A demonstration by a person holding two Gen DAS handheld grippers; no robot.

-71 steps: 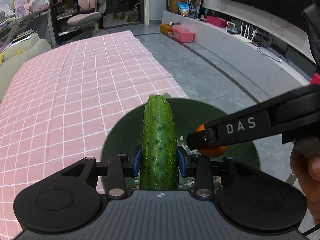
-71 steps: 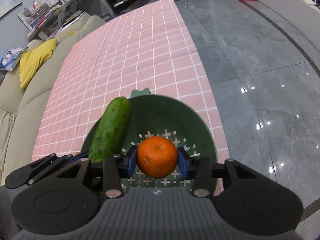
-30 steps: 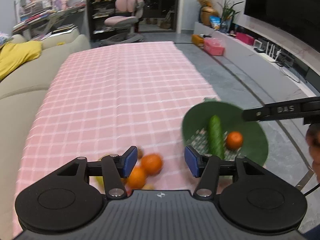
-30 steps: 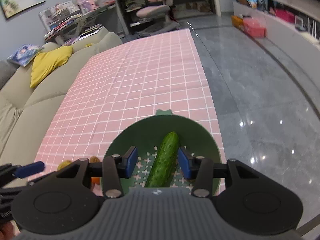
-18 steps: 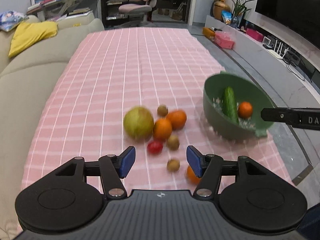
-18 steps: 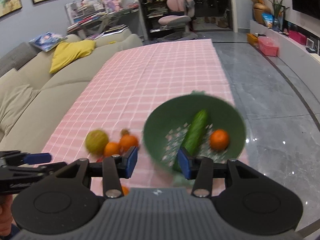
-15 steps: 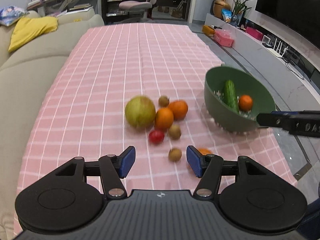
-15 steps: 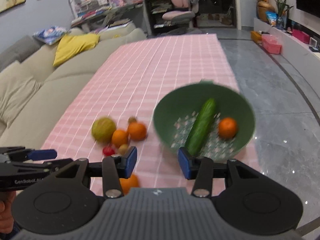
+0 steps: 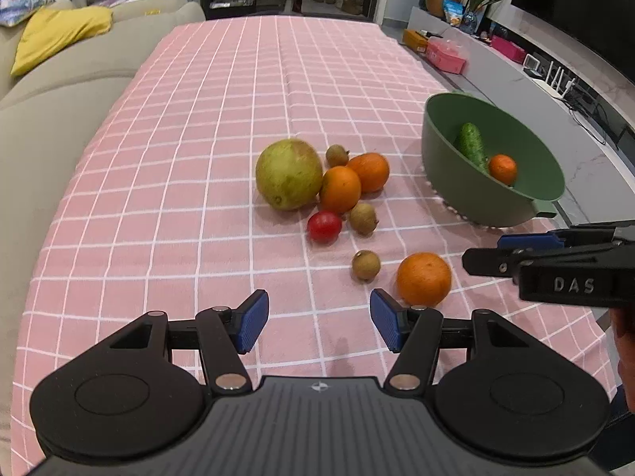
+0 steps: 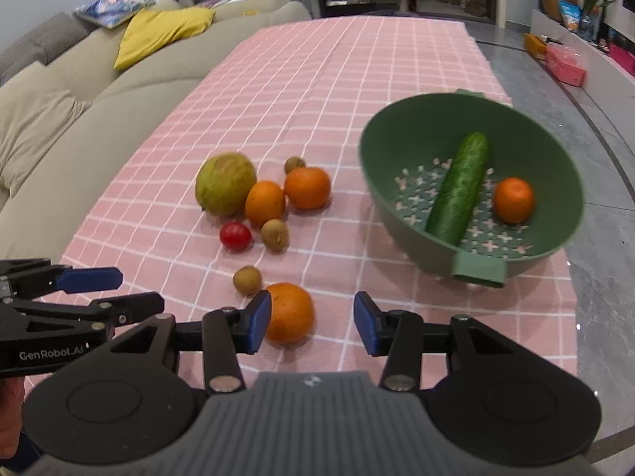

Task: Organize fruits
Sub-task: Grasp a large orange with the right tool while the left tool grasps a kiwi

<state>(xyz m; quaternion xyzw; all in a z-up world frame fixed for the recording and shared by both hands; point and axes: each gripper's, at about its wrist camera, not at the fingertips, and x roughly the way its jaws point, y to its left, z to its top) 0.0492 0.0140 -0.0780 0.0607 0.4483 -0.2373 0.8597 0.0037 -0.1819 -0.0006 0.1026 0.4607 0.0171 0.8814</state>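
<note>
A green colander bowl (image 9: 444, 182) (image 10: 369, 174) at the table's right edge holds a cucumber (image 9: 469, 146) (image 10: 458, 188) and a small orange (image 9: 502, 168) (image 10: 513, 200). On the pink checked cloth lie a large green fruit (image 9: 288, 173) (image 10: 225, 183), two oranges (image 9: 340, 189) (image 10: 265, 203), a red tomato (image 9: 324, 227) (image 10: 235, 236), several small brown fruits (image 9: 362, 218) and a lone orange (image 9: 424, 279) (image 10: 289, 312). My left gripper (image 9: 316, 319) is open and empty. My right gripper (image 10: 312, 323) is open and empty, with the lone orange by its left pad.
A beige sofa (image 10: 59, 95) with a yellow cushion (image 9: 59, 35) runs along the table's left side. Grey floor (image 10: 603, 150) lies right of the table edge. A TV bench (image 9: 516, 67) with boxes stands far right.
Both grippers released the cucumber and the orange into the bowl, opened, and pulled back toward me. The loose fruit pile came into view.
</note>
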